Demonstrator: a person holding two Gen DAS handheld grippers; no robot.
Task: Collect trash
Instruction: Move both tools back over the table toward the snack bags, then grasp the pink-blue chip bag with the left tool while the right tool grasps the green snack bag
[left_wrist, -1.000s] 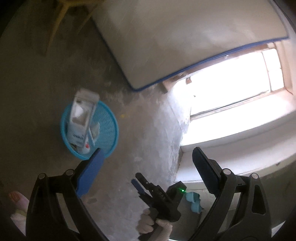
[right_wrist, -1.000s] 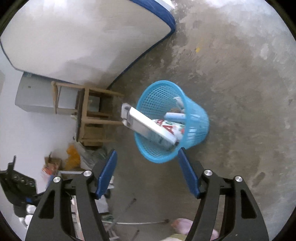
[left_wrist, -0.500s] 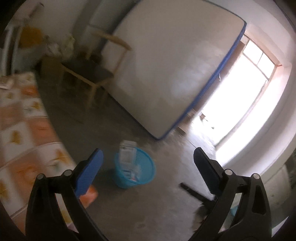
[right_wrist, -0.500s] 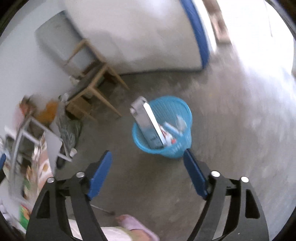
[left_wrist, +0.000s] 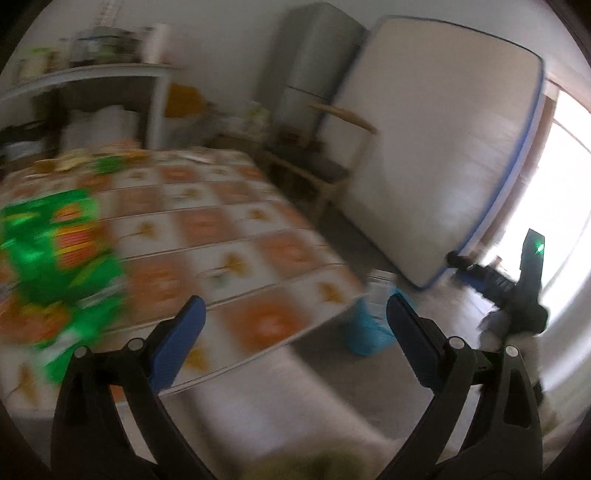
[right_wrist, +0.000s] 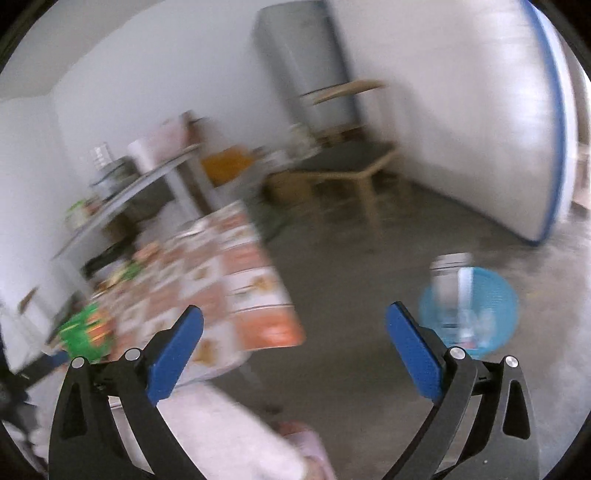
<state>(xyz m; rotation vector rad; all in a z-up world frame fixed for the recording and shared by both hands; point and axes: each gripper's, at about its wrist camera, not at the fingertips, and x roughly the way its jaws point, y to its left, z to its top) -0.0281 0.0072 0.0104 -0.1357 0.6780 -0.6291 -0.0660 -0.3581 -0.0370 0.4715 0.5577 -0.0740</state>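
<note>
A blue mesh trash basket (right_wrist: 491, 314) stands on the concrete floor with a tall white carton (right_wrist: 448, 280) sticking out of it; it also shows in the left wrist view (left_wrist: 365, 328) past the table edge. A green snack bag (left_wrist: 48, 258) lies on the table with the orange-and-white patterned cloth (left_wrist: 221, 236); it also shows in the right wrist view (right_wrist: 86, 332). My left gripper (left_wrist: 293, 332) is open and empty over the table's near edge. My right gripper (right_wrist: 293, 339) is open and empty, above the floor left of the basket. Both views are blurred.
A white mattress with blue trim (left_wrist: 443, 147) leans on the wall beside a grey fridge (left_wrist: 310, 70). A wooden chair (right_wrist: 351, 162) stands before them. A shelf with clutter (left_wrist: 92, 85) is behind the table. The other gripper (left_wrist: 517, 288) shows at the right.
Both grippers have swung up and away from the basket toward the table. The table and the green bag have come into view. Both stay open.
</note>
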